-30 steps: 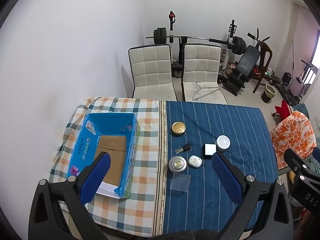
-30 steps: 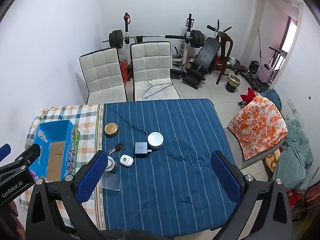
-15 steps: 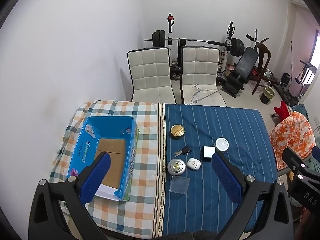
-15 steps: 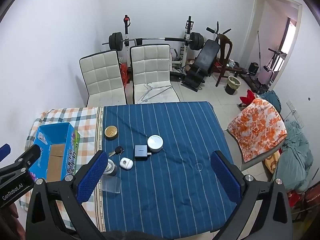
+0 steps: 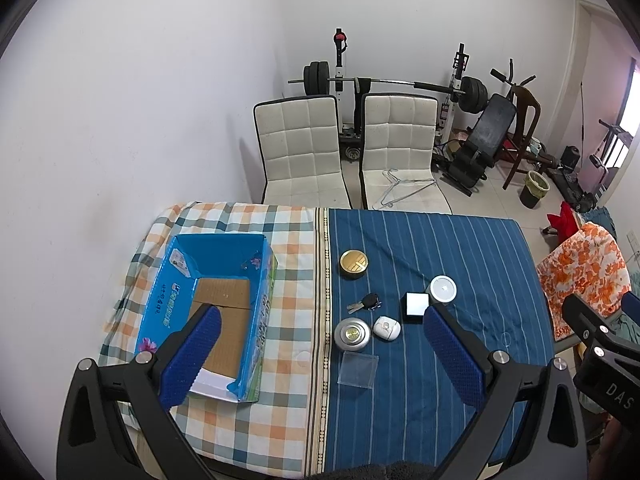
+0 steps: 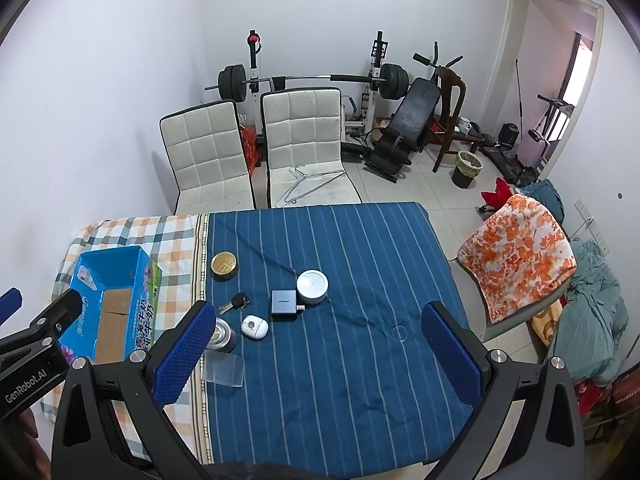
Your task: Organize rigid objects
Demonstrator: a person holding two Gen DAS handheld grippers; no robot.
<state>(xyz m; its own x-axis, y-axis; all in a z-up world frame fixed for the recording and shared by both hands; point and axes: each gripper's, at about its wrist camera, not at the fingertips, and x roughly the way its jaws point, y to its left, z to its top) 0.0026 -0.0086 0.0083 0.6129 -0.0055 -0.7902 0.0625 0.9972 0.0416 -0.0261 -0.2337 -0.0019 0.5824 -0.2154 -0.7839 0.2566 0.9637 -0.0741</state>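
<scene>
On the blue striped cloth lie a gold round tin (image 5: 353, 264), a car key (image 5: 367, 303), a silver round tin (image 5: 352, 333), a small white case (image 5: 386, 328), a dark square charger (image 5: 416, 303), a white round puck (image 5: 443, 289) and a clear plastic square (image 5: 357, 368). An open blue carton (image 5: 208, 312) stands on the checked cloth to the left. My left gripper (image 5: 320, 356) is open, high above the table. My right gripper (image 6: 318, 354) is open and empty, also high above. The same items show in the right wrist view, with the charger (image 6: 283, 303) and carton (image 6: 108, 308).
Two white chairs (image 5: 344, 156) stand behind the table, one with a wire hanger. A barbell rack (image 5: 380, 80) and bench stand by the back wall. An orange floral cloth (image 6: 516, 256) drapes a chair to the right of the table.
Both grippers have risen and drawn back a little, so the table and its items look slightly smaller and lower. Nothing on the table has moved.
</scene>
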